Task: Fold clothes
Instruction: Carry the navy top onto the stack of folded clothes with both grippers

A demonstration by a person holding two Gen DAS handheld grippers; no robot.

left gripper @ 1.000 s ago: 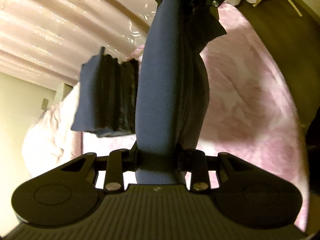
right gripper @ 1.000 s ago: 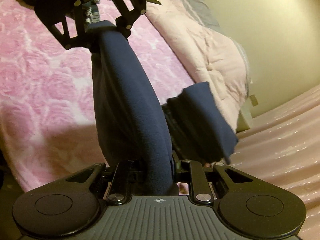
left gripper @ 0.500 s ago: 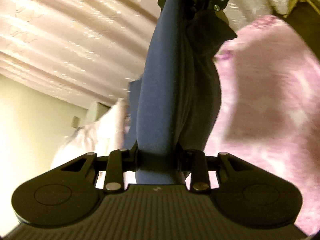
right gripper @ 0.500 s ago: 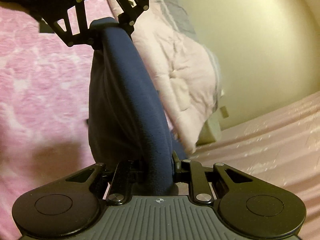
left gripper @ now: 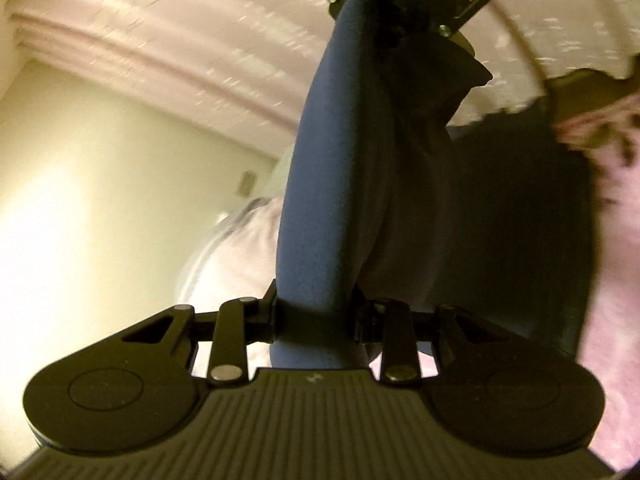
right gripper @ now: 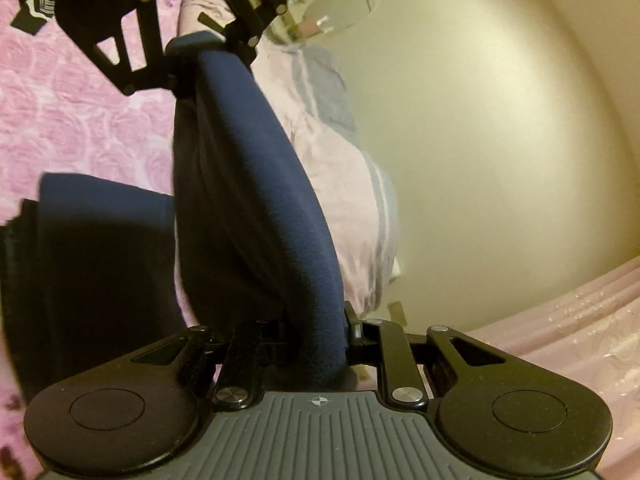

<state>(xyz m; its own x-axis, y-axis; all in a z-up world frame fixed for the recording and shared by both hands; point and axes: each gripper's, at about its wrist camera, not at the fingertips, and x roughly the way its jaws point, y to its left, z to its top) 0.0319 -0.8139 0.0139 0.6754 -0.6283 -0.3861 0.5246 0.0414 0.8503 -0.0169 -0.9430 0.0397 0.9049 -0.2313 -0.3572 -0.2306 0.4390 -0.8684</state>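
A navy blue garment (left gripper: 332, 184) is stretched between my two grippers. My left gripper (left gripper: 316, 316) is shut on one end of its thick folded edge. My right gripper (right gripper: 320, 336) is shut on the other end (right gripper: 260, 184). Each view shows the other gripper at the top, clamped on the same edge: the right gripper (left gripper: 400, 8) and the left gripper (right gripper: 188, 60). The rest of the garment hangs down in dark folds (left gripper: 500, 220), with a flap at the left of the right wrist view (right gripper: 92, 256). Its lower part is hidden.
A pink rose-patterned blanket (right gripper: 72, 112) covers the bed below. A pale pink quilt with grey stripes (right gripper: 340, 184) is bunched against a cream wall (right gripper: 480, 140). Pink curtains (left gripper: 180, 52) hang behind. A wall socket (left gripper: 248, 182) shows near the quilt.
Both grippers have swung up and round with the garment held taut. The views now face the wall and curtains more than the bed. The hanging part has swung to the other side.
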